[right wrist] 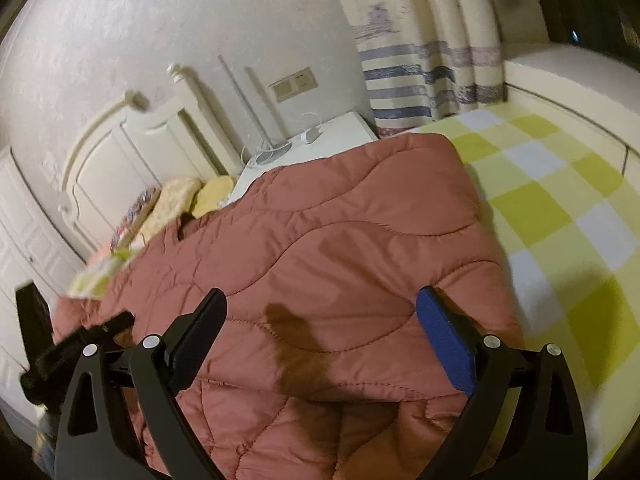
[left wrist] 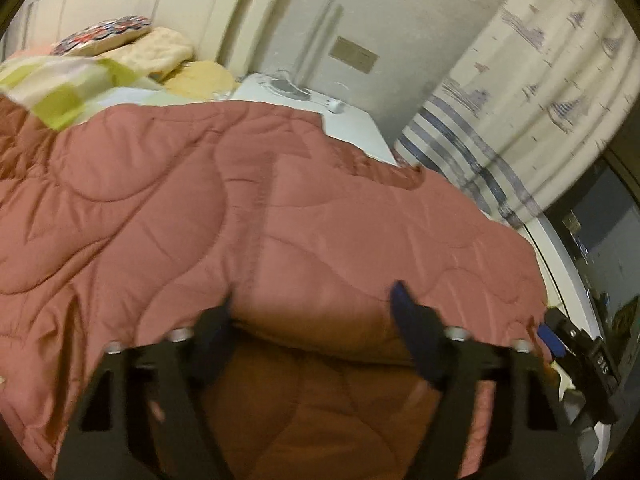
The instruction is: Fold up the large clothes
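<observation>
Quilted pink garment point(right wrist: 320, 264) lies spread over the bed point(right wrist: 560, 200), covering the yellow-and-white checked sheet on the side toward the headboard point(right wrist: 132, 148), its near hem doubled into a thick fold by the bed's front edge. Left gripper point(left wrist: 312, 308) straddles that fold: fabric bulges between the two fingers point(left wrist: 404, 300), which stand partly apart; frame blurred, so cannot tell whether the pads press on the cloth. Right gripper point(right wrist: 320, 312) hovers over the garment's near hem, jaws spread wide, nothing between them, its shadow falling on the fabric. Pillows point(right wrist: 180, 200) piled against the headboard, beyond the garment's far end. White nightstand point(right wrist: 340, 136) beside the headboard, carrying a cable and small white device. Striped curtain point(right wrist: 420, 80) hangs behind the nightstand.
</observation>
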### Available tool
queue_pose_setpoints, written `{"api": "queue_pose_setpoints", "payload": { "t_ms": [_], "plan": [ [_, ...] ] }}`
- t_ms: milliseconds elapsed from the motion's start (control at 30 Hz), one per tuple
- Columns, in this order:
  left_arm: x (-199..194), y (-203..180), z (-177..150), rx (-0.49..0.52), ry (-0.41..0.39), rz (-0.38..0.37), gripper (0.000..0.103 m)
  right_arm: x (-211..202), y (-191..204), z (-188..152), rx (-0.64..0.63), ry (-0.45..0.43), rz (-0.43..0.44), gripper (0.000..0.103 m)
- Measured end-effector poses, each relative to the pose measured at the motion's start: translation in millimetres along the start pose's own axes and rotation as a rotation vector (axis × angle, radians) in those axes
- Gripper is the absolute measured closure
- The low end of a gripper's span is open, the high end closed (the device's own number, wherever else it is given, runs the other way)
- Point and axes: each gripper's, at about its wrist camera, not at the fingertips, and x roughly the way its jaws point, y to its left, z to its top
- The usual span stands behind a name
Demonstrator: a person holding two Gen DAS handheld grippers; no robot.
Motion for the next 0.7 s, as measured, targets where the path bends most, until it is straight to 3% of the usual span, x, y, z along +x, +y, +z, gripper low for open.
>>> {"api": "queue_pose_setpoints", "payload": {
  "t_ms": [33, 67, 133, 267, 433, 500, 533, 567, 600, 700],
  "plan": [
    [-1, 2, 0, -0.01, -0.006, 0.02, 0.073, 0, -2, 1, 0.011, 0.001, 0.003, 0.01],
    [-3, 4, 0, -0.012, -0.006, 0.027, 0.086, 1, -2, 1, 0.014, 0.0, 0.002, 0.01],
    [-10, 1, -2, 0.011, -0.025, 0.025, 0.091, 1, -2, 2, 0.015, -0.001, 0.001, 0.01],
    [-36, -30, -12, 0.162, -0.089, 0.089, 0.093, 0, -4, 3, 0.026, -0.005, 0.002, 0.01],
    [-55, -19, -15, 0.04, -0.014, 0.072, 0.093, -1, -5, 4, 0.031, -0.009, 0.003, 0.01],
    [-58, -15, -17, 0.037, -0.014, 0.098, 0.088, -2, -5, 4, 0.031, -0.009, 0.004, 0.01],
    [-58, -12, -15, 0.041, -0.032, 0.122, 0.068, -2, -5, 4, 0.03, -0.008, 0.004, 0.01],
    [-57, -7, -13, 0.031, -0.037, 0.147, 0.032, -2, -5, 5, 0.03, -0.008, 0.003, 0.01],
    [-56, -2, -11, 0.011, -0.047, 0.172, 0.02, -2, -5, 4, 0.03, -0.009, 0.003, 0.01],
    [-65, 7, -11, -0.035, -0.095, 0.144, 0.017, -3, -3, 3, 0.028, -0.013, -0.001, 0.01]
  ]
}}
